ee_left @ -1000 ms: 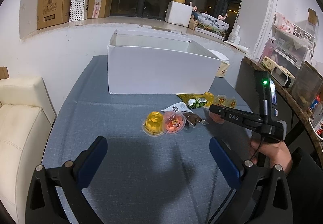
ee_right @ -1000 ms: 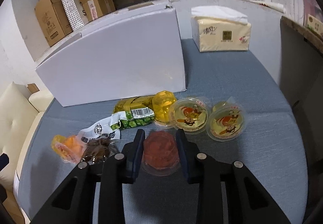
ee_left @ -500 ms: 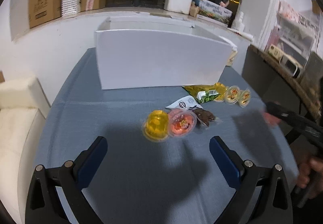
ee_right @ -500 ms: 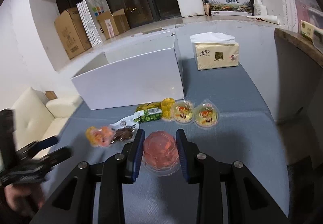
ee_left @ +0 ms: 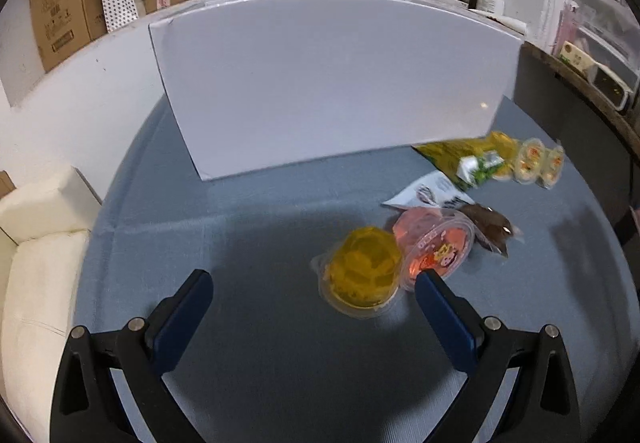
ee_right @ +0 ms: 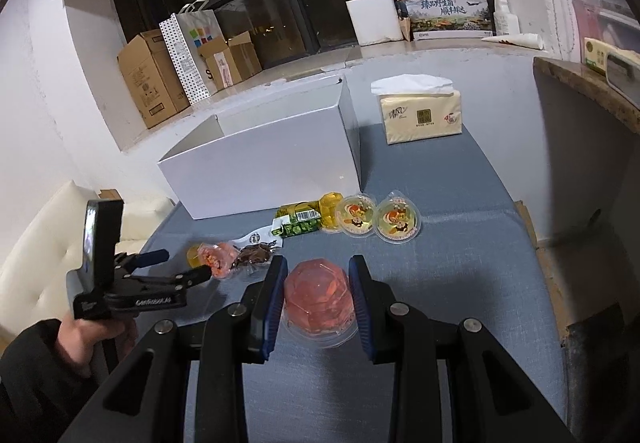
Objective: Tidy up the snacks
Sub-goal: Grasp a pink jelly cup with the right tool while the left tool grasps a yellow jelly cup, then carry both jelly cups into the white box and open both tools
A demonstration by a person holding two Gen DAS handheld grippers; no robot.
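Observation:
My right gripper (ee_right: 318, 268) is shut on a pink jelly cup (ee_right: 318, 299), held upside down above the blue-grey tablecloth (ee_right: 460, 283). My left gripper (ee_left: 312, 289) is open and low over the cloth. A yellow jelly cup (ee_left: 362, 271) sits between its fingers, close to the right one. A pink-lidded jelly cup (ee_left: 436, 243) leans against the yellow one. Behind them lie a brown snack packet (ee_left: 492, 227), a white packet (ee_left: 432, 191), a green packet (ee_left: 468, 163) and two yellow lidded cups (ee_left: 528, 163). The open white box (ee_left: 328, 83) stands beyond.
A tissue pack (ee_right: 420, 115) stands right of the white box (ee_right: 272, 167). A cream sofa (ee_left: 36, 243) borders the table on the left and a dark counter (ee_right: 588, 131) on the right. Cardboard boxes (ee_right: 152, 83) line the window sill.
My right gripper has lifted the pink cup off the cloth and drawn back from the snack pile. My left gripper has come forward and down to the yellow and pink cups.

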